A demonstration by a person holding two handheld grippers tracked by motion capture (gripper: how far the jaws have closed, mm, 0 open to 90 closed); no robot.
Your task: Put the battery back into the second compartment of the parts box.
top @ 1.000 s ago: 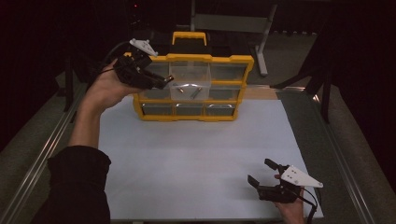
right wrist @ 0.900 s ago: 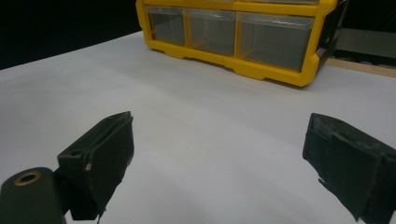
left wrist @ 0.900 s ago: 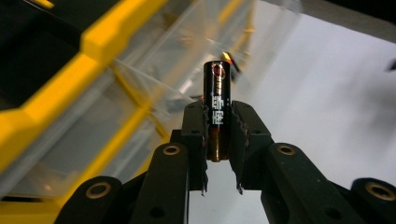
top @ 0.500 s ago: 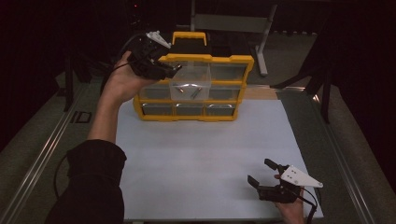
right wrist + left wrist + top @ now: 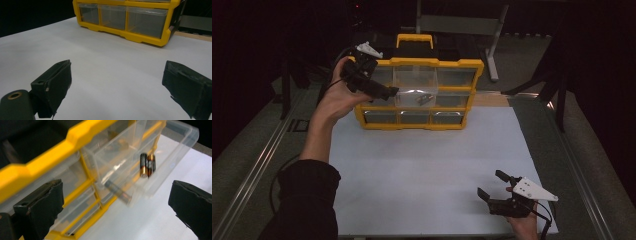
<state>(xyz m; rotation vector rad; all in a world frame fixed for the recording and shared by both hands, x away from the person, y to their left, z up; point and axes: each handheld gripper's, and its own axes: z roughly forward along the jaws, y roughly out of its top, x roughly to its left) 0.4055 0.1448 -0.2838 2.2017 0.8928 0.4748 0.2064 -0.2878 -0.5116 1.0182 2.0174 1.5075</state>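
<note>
Overhead, in the high view, the left claw [image 5: 384, 92] is held up at the upper left corner of a yellow organiser [image 5: 434, 62] that stands at the far edge of the white surface [image 5: 422, 170]; its tips point rightward at a clear drawer [image 5: 414, 92] pulled out from the middle of the upper row. The right claw [image 5: 497, 187] rests well apart, at the near right corner of the surface, so the left hand is by far the nearer. From the left gripper view, the jaws have just been opening and stand wide with nothing between them; the drawer lies ahead and a little right, holding two batteries [image 5: 148, 165] side by side, long axes roughly along the claw's line of sight. From the right gripper view, the jaws likewise gape empty over bare surface, the organiser [image 5: 130, 36] far ahead.
</note>
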